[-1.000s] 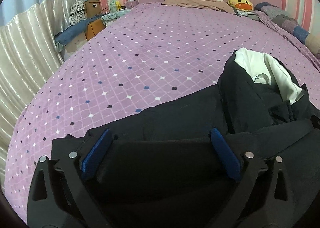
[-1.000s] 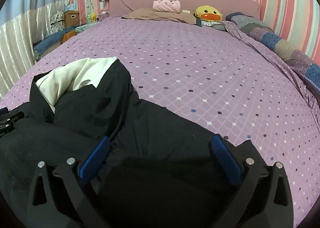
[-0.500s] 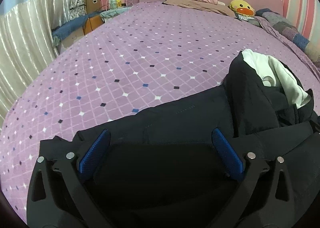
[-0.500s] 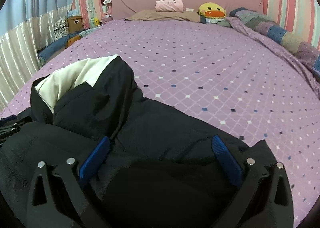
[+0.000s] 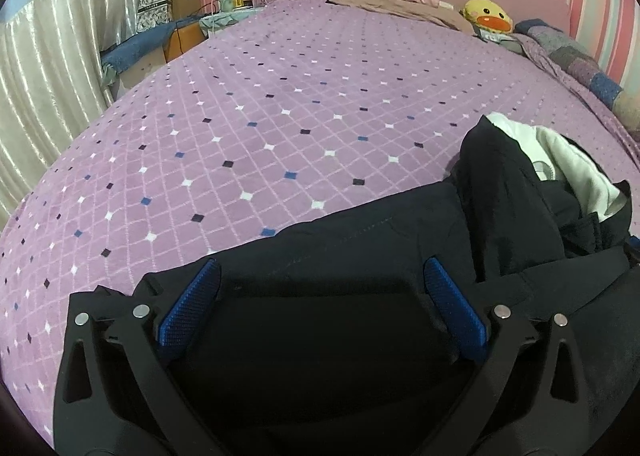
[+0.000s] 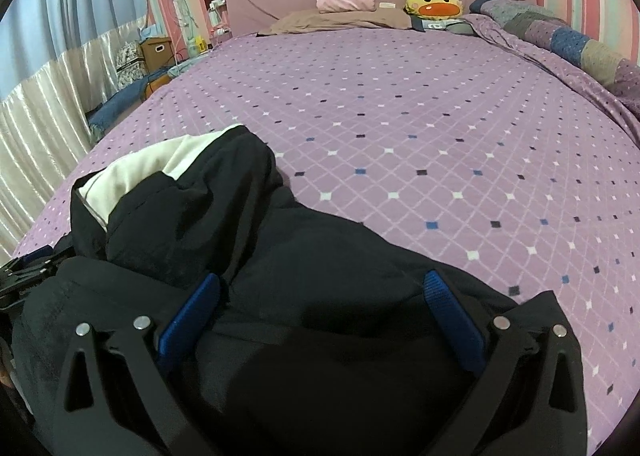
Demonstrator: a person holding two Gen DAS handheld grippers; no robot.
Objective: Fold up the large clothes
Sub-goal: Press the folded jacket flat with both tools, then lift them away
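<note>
While the dark jacket point(image 5: 360, 240) lies bunched at the near edge of the purple bed point(image 5: 280, 116), white lining exposed, I hold my left hand-held gripper point(image 5: 320, 304) and right hand-held gripper point(image 6: 320, 308) wide over it; folding looks barely begun.

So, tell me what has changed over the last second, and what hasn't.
Both cameras have tipped and eased forward over the dark jacket: the bed and headboard now sit higher and fill more of each view, and the jacket's white lining has slid lower in frame. Nothing was gripped or released. The left gripper and right gripper remain with jaws wide apart above the fabric.
</note>
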